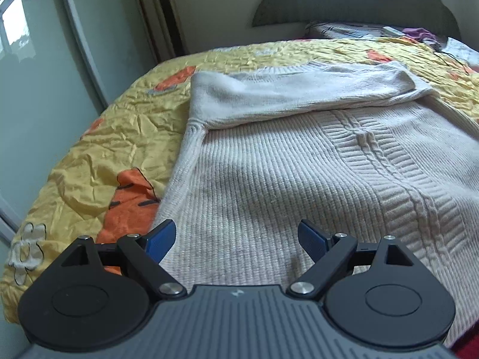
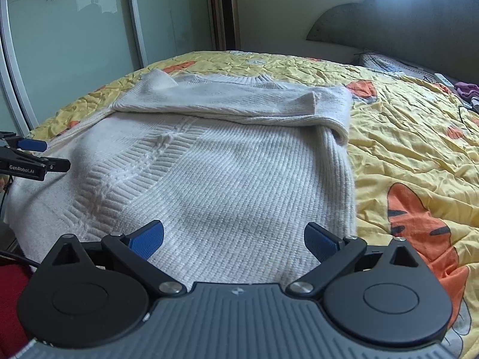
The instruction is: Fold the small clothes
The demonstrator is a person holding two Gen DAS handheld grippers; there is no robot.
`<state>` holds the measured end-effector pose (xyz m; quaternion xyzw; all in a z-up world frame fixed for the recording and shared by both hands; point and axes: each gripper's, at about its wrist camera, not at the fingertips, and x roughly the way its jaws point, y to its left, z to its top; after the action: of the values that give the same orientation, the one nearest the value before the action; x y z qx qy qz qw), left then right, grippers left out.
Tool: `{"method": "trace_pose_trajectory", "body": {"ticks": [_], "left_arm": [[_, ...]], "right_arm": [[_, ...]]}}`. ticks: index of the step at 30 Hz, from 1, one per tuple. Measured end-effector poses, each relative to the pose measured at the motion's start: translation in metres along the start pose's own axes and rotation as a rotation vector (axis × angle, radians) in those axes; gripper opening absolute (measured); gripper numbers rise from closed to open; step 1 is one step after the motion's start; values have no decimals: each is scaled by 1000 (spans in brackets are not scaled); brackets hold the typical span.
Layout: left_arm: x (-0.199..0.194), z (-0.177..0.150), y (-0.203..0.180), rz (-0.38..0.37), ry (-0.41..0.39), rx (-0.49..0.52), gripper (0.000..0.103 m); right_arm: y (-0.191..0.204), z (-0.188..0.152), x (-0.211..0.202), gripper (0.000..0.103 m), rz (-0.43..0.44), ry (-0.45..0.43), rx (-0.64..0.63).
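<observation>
A cream knitted sweater (image 1: 284, 173) lies flat on the bed, its sleeves folded across the upper body (image 1: 299, 92). In the right wrist view the same sweater (image 2: 224, 173) fills the middle, with the folded sleeves (image 2: 239, 101) on the far part. My left gripper (image 1: 236, 239) hovers open over the sweater's near left hem, nothing between its blue pads. My right gripper (image 2: 233, 239) stands open over the near right hem, also empty. The left gripper (image 2: 33, 155) shows at the left edge of the right wrist view.
The bed carries a crumpled yellow quilt (image 1: 119, 125) with orange tiger prints (image 2: 419, 218). Glass sliding doors (image 2: 69, 45) stand to the left and a tall fan (image 1: 167, 15) at the back. Pillows and small items (image 2: 449, 83) lie by the grey headboard (image 2: 404, 21).
</observation>
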<state>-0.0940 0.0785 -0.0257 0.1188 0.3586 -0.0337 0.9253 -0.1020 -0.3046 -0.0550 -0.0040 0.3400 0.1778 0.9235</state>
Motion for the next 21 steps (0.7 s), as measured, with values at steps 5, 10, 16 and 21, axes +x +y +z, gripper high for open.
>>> {"method": "trace_pose_trajectory", "body": {"ticks": [5, 10, 16, 21], "left_arm": [[-11, -10, 33, -32, 0, 4, 89], [-12, -27, 65, -108, 60, -35, 89], [-2, -39, 82, -229, 140, -138, 88], [0, -43, 83, -310, 170, -162, 88]], "right_arm": [[-29, -8, -21, 101, -4, -13, 71], [-57, -28, -36, 101, 2, 30, 149], [-69, -52, -42, 94, 110, 95, 202], [-63, -55, -43, 85, 188, 106, 198]]}}
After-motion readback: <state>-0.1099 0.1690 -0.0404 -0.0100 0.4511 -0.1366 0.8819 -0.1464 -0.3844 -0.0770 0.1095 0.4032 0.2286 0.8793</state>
